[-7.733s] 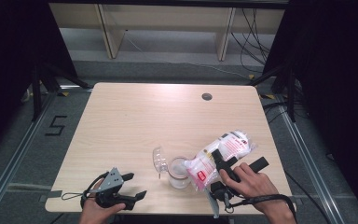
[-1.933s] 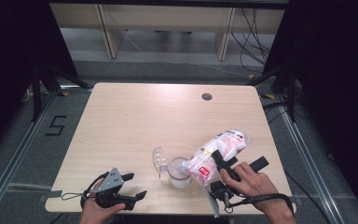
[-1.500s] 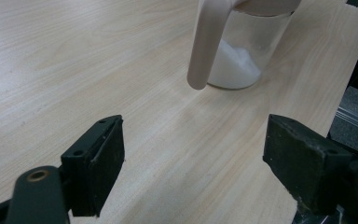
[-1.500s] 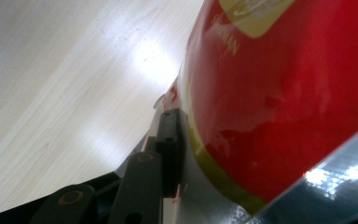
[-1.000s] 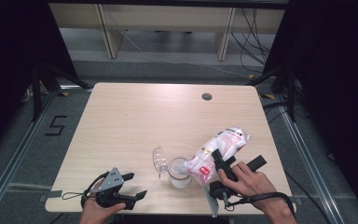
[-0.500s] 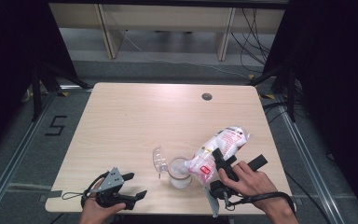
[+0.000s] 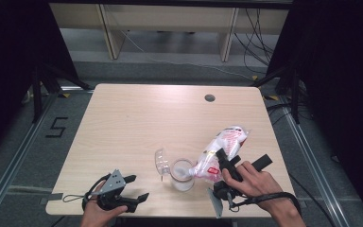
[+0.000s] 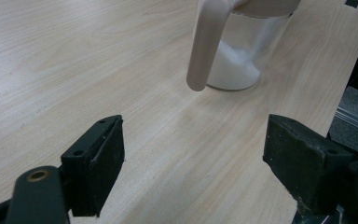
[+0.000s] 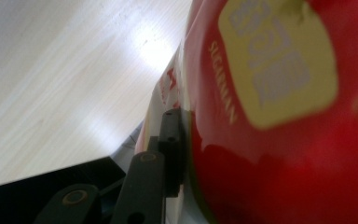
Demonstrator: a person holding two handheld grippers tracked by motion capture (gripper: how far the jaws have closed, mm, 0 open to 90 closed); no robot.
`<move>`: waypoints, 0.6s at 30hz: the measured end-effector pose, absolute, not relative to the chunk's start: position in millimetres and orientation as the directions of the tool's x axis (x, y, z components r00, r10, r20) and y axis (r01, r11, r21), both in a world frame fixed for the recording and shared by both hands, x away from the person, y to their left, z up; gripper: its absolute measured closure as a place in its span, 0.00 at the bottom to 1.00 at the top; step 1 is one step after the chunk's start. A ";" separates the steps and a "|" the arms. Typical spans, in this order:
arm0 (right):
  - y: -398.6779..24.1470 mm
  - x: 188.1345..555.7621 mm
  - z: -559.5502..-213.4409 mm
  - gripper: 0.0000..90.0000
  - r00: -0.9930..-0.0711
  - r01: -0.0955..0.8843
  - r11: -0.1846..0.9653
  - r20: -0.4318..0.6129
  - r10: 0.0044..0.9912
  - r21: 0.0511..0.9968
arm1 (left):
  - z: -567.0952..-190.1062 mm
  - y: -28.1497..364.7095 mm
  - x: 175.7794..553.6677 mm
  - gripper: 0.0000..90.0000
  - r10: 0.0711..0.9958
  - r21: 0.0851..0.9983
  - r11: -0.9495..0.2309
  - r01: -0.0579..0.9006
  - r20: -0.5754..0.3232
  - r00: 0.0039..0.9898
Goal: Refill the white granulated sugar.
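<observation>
The right gripper (image 7: 238, 165) was clamped on a white-and-red sugar bag (image 7: 220, 151), which lay tilted in the air with its lower end over the mouth of a clear glass jar (image 7: 182, 174). In the high view the bag ran from about 2 o'clock down toward 8 o'clock, its low end just touching or just above the jar's rim; which of the two could not be told. The right gripper view showed one black jaw pressed flat against the bag's red printed side (image 9: 279, 116), with the pale wooden table (image 9: 65, 74) beyond at 10 o'clock.

The jar stood on the table (image 7: 137, 123) near its front edge, at roughly 6 o'clock from the table's middle. White sugar (image 8: 233, 65) was heaped in its bottom. Just beside the jar at 10 o'clock lay a clear lid (image 7: 160, 161), apparently joined to it by a pale strap (image 8: 207, 44) that hung down the jar's side in the left gripper view.

The left gripper (image 7: 132, 189) sat at the front-left corner of the table, well apart from the jar, at about 8 o'clock from it. Its jaws stood wide apart with nothing between them, pointed toward the jar.

A small dark round hole (image 7: 210, 98) marked the table near its far edge, at 12 o'clock from the jar.
</observation>
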State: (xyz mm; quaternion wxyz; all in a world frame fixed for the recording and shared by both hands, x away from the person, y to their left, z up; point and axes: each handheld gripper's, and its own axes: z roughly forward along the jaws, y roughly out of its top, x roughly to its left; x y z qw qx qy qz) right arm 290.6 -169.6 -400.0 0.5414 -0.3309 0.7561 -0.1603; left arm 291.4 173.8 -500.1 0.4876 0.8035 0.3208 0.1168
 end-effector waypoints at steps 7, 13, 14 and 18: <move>-167.3 311.7 -410.4 0.83 -0.257 -0.332 0.795 -0.762 -0.594 -0.507 | -500.0 173.6 291.6 0.22 0.623 0.858 -0.328 0.395 -0.119 0.773; -171.4 322.3 -412.4 0.83 -0.272 -0.357 0.810 -0.777 -0.567 -0.466 | -500.5 174.0 291.6 0.22 0.630 0.853 -0.326 0.407 -0.125 0.767; -173.3 320.7 -413.8 0.83 -0.291 -0.335 0.832 -0.791 -0.539 -0.443 | -500.7 173.0 290.7 0.22 0.634 0.852 -0.318 0.416 -0.136 0.762; -173.1 323.0 -412.5 0.83 -0.292 -0.360 0.822 -0.784 -0.548 -0.441 | -500.4 172.3 290.2 0.22 0.635 0.852 -0.314 0.418 -0.139 0.760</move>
